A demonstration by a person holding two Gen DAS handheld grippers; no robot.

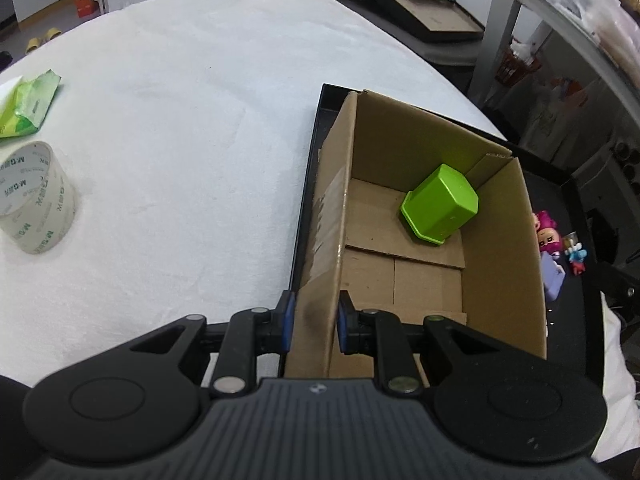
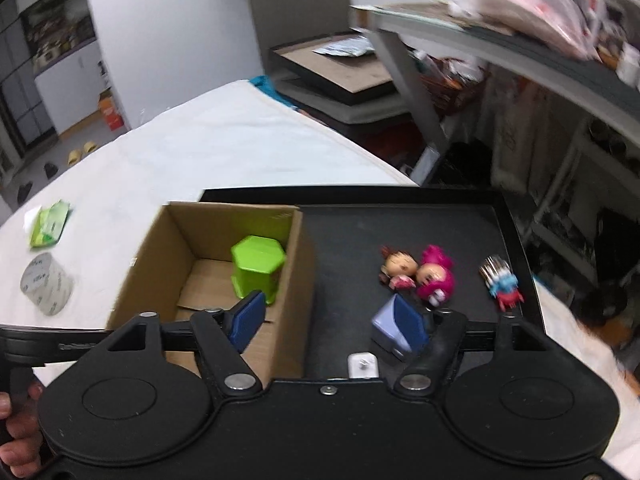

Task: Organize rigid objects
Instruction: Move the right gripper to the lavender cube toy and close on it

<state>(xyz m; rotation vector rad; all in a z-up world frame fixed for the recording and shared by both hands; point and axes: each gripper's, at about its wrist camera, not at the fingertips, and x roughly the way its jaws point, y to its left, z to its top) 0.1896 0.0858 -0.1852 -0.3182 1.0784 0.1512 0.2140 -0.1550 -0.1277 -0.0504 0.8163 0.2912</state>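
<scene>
An open cardboard box (image 1: 500,248) stands in a black tray (image 1: 568,188) and holds a green plastic container (image 1: 440,204), also in the right wrist view (image 2: 258,270). My left gripper (image 1: 314,320) is shut on the box's left wall. My right gripper (image 2: 332,320) is open above the tray (image 2: 360,228), beside the box (image 2: 296,280). Near its right finger lies a lavender block (image 2: 390,330). Beyond it lie a small doll (image 2: 398,270), a pink-haired doll (image 2: 436,276) and a red-and-blue figure (image 2: 502,284).
A white cloth covers the table (image 1: 192,100). A roll of clear tape (image 1: 34,196) and a green tissue pack (image 1: 28,104) lie at its left. Shelving and flat boxes (image 2: 340,72) stand behind the tray.
</scene>
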